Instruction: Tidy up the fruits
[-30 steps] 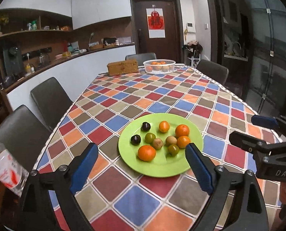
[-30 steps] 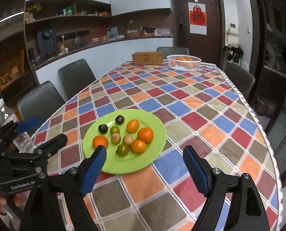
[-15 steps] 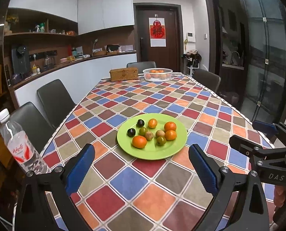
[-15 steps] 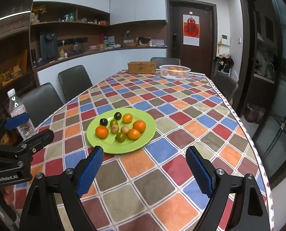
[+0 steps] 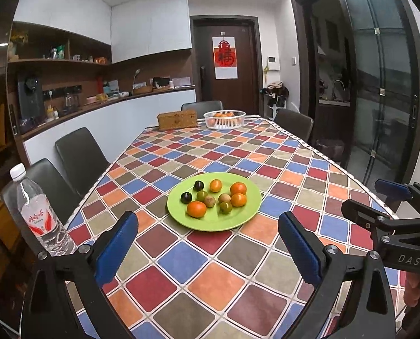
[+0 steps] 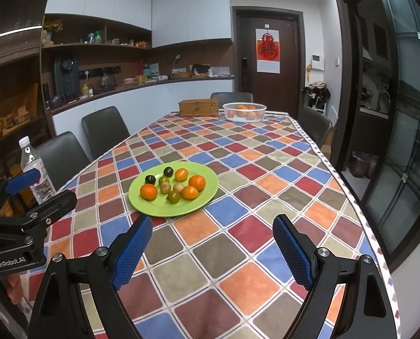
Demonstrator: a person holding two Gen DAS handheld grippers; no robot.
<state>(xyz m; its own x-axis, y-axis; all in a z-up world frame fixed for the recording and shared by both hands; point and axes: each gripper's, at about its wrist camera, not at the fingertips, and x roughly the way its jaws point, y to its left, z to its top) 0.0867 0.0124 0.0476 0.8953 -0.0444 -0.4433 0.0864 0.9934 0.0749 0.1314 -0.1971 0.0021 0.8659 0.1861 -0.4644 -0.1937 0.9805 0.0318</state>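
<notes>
Green round plate (image 5: 239, 220), smooth fruits (image 5: 196, 208)

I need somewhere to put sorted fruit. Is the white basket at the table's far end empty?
Not empty. The white basket already holds several orange fruits, visible through its mesh wall and above the rim in both views.

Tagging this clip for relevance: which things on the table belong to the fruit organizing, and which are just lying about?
Part of the job:
- green plate holding the loose fruits
- orange fruits, dark fruits, greenish-brown fruits
- white basket with orange fruit at the far end, probably
- left hand-held gripper, jaws opening, empty
- right hand-held gripper, open, empty

Just lying about:
- water bottle
- woven box
</notes>
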